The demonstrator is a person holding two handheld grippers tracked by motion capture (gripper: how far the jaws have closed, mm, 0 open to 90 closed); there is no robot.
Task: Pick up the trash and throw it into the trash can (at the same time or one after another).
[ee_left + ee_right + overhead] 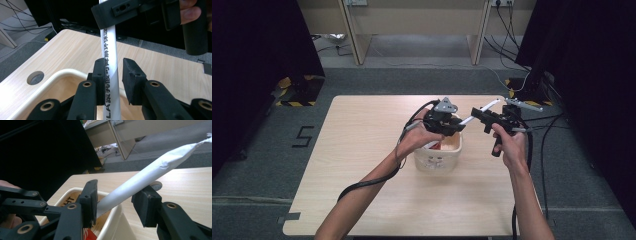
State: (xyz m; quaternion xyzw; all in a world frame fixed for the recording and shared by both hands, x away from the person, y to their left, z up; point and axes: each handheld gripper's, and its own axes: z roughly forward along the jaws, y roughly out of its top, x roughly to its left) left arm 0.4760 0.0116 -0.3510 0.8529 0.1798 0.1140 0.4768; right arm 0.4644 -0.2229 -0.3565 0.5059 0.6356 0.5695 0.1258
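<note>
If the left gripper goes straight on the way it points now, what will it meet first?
Probably the right gripper: it crosses the white wrapped straw just ahead of the left gripper, whose jaws flank that straw. Depth is unclear, so the gap is uncertain.

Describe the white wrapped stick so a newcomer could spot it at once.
Start at the pale wooden table and find the cream tub near its middle. Just above the tub, the left gripper and right gripper meet around a thin white paper-wrapped stick. It alone is long, slim and printed with black characters.
</note>
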